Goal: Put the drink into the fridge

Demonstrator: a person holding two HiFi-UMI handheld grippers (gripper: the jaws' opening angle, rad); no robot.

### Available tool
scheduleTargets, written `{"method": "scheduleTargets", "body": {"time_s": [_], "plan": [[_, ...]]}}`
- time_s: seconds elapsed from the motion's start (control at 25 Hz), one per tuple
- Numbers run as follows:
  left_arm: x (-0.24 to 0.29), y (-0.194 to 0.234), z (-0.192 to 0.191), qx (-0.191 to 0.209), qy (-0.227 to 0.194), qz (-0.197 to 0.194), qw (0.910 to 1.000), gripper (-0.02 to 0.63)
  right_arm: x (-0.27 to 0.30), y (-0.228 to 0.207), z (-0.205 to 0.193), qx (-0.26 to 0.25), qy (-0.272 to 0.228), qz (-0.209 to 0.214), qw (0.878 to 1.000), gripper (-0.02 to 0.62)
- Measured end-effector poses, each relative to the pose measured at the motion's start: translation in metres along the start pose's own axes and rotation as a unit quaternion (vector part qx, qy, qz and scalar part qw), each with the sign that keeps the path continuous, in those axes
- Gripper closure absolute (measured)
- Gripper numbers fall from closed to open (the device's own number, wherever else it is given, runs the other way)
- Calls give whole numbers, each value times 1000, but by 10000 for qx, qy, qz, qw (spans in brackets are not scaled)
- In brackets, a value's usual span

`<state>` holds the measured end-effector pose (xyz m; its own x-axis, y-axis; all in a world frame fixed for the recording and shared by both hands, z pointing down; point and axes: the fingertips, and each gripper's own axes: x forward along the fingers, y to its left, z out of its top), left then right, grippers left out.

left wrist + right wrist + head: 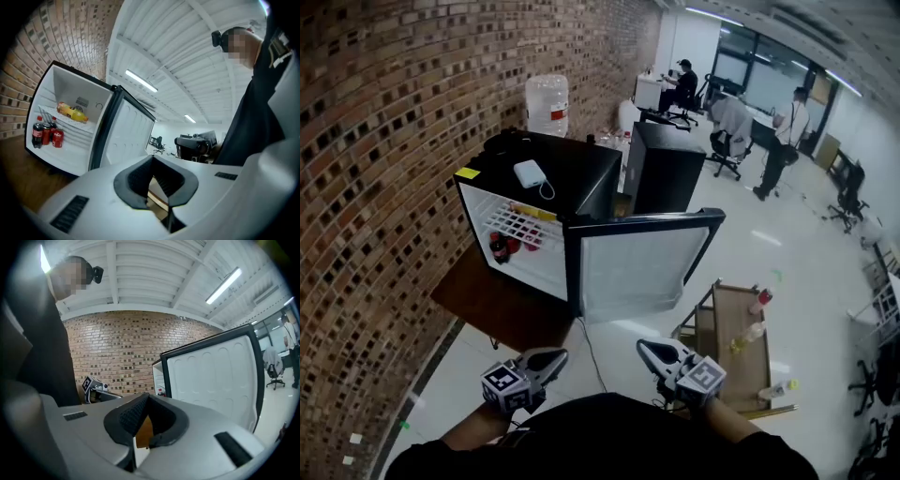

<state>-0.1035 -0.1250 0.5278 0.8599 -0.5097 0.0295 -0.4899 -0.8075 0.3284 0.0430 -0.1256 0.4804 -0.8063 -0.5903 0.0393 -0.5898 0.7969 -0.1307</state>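
The black mini fridge (539,178) stands on a low wooden platform with its door (639,270) swung wide open. Inside it, red drinks (499,248) stand on the floor and a yellow bottle (534,212) lies on the wire rack; the left gripper view shows the same red drinks (45,133) and yellow bottle (72,112). Three more drink bottles (750,335) lie on a wooden cart (717,352) at the right. My left gripper (546,361) (166,204) and right gripper (654,354) (136,445) are held close to my body, both shut and empty.
A brick wall (375,187) runs along the left. A white adapter (529,173) lies on the fridge top and a water jug (547,103) stands behind it. A black cabinet (661,169) is next to the fridge. People and office chairs are far back.
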Motion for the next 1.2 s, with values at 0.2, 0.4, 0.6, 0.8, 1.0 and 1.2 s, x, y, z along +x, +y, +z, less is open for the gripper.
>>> {"method": "scheduleTargets", "body": {"time_s": [0.2,0.4,0.6,0.8,1.0,1.2], "plan": [[13,-12,-4,27,94,-134,9999,601,-26,-9,-11,390,-120,-351,9986,594],[18,-17,-1,87,113,-188,9997,601,-36,-9,-18,348,-5,-489,9982,594],[18,-15,-2,96,142,-140,9998,601,-39,-10,-18,313,10,-520,9982,594],[15,-14,-1,104,162,-127,9997,601,-39,-7,-15,263,34,-499,9984,594],[13,-14,-3,113,189,-123,9997,601,-37,-6,-15,208,53,-460,9987,594],[9,-12,-3,90,183,-110,9997,601,-35,-4,-16,151,47,-410,9990,594]]}}
